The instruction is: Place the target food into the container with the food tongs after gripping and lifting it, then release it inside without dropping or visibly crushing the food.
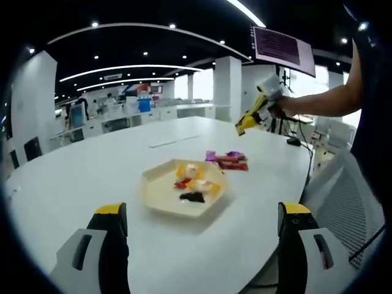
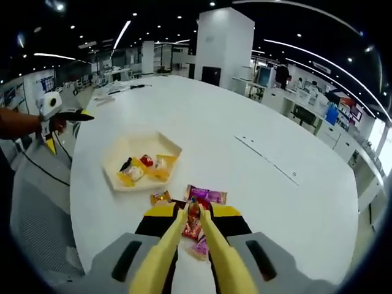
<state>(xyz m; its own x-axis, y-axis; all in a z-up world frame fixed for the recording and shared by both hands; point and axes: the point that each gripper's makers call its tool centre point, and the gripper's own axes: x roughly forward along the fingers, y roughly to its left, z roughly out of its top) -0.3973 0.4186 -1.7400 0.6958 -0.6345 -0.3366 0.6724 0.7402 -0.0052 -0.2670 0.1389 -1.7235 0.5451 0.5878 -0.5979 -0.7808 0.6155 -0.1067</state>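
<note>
White oval tabletop (image 1: 79,177) in an open office; desks and pillars in the background.

Left gripper view: the left gripper (image 1: 202,236) is held low over the near edge of the tabletop, its two black-and-yellow jaws wide apart with nothing between them. Ahead of it sits a pale hexagonal tray (image 1: 160,199) flat on the tabletop. Inside the tray: several wrapped snacks (image 1: 196,182) in yellow, white and red, plus one dark piece on the near side. Just beyond the tray, apart from it, lies a small heap of packets (image 1: 228,160) in purple and red wrappers. Above and behind that heap, the right gripper (image 1: 249,120) is in the air off the tabletop, gripped by a person's hand (image 1: 278,109) with a bare forearm reaching in from the right.

Right gripper view: yellow food tongs (image 2: 196,245) run forward from the right gripper's jaws, which are pressed in against the tong arms. The tong tips come nearly together over a red packet (image 2: 193,225) in the heap; whether the tips pinch it or only lie above it cannot be told. A purple packet (image 2: 207,195) lies just past the tips, an orange one (image 2: 160,197) beside it to the left. The tray is farther off to the left, well apart from the tongs.
</note>
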